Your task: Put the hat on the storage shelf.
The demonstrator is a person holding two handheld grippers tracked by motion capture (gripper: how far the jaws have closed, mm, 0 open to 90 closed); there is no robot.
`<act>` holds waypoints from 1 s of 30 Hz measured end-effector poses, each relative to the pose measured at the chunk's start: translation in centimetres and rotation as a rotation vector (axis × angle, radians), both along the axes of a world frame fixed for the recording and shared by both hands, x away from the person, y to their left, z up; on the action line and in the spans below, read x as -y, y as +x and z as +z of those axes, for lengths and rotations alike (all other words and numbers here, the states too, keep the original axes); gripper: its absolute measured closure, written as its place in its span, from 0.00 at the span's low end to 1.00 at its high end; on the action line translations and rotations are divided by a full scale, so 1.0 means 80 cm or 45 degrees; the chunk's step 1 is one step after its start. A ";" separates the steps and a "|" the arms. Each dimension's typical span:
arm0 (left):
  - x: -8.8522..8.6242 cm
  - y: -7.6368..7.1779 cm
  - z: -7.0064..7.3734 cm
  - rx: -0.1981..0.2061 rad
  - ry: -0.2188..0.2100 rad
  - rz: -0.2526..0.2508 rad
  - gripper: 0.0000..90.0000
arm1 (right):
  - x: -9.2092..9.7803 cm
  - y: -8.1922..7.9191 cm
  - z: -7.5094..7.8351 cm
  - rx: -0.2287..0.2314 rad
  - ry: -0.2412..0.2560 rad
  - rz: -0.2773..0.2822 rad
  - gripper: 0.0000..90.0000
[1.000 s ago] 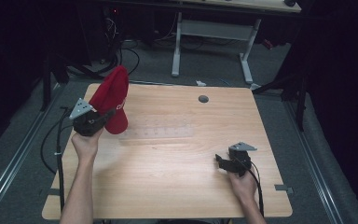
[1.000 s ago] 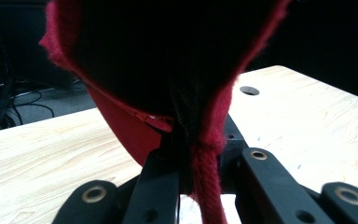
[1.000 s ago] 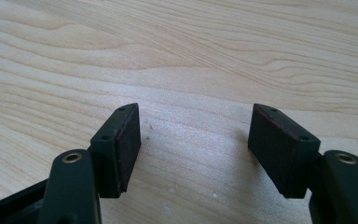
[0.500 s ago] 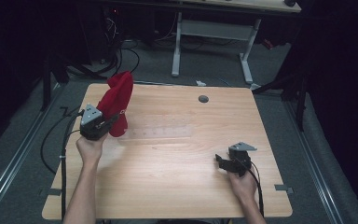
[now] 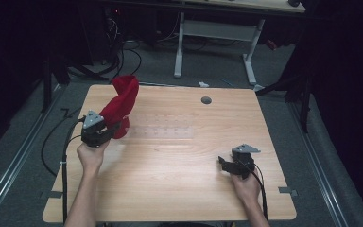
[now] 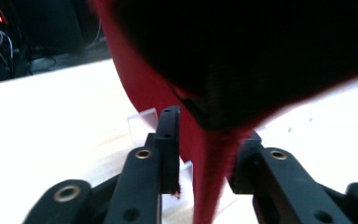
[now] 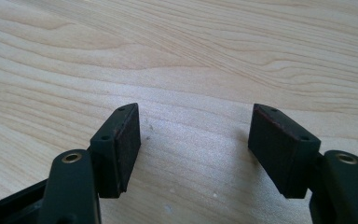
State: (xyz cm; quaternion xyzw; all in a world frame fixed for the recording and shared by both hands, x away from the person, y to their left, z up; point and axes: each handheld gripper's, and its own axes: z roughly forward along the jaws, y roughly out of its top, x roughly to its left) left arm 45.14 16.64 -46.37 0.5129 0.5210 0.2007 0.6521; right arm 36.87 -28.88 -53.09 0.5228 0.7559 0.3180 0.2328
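Right now my left tongs (image 5: 108, 128) grip a red cloth (image 5: 121, 103) near the far left corner of the table (image 5: 179, 165), and the cloth stands twisted up above them. In the left gripper view a thin strip of the cloth (image 6: 209, 186) runs down between the 2 jaws, which stand close on either side of it, while the bulk hangs dark and close over the lens. A clear plastic strip (image 5: 163, 133) lies flat on the table just beside the tongs. My right tongs (image 5: 228, 165) rest low near the right front of the table, jaws spread with nothing between them.

My worry is the hold: only a narrow fold seems pinched, so a quick swing could pull it free. The cloth's lower end could also drag the plastic strip. With the lens half covered, I would be judging placement mostly from above.
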 end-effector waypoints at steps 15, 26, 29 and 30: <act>-0.009 -0.011 -0.001 -0.078 -0.033 0.049 0.38 | 0.000 0.000 0.000 -0.001 0.002 -0.001 0.38; -0.006 -0.026 0.013 -0.076 -0.047 0.058 0.33 | 0.000 0.000 0.000 -0.002 0.002 -0.002 0.38; -0.011 -0.031 0.015 -0.070 -0.065 0.076 0.33 | 0.000 0.000 0.000 -0.002 0.003 -0.002 0.38; -0.013 -0.032 0.014 -0.073 -0.070 0.084 0.33 | 0.000 0.000 0.000 -0.002 0.002 -0.002 0.38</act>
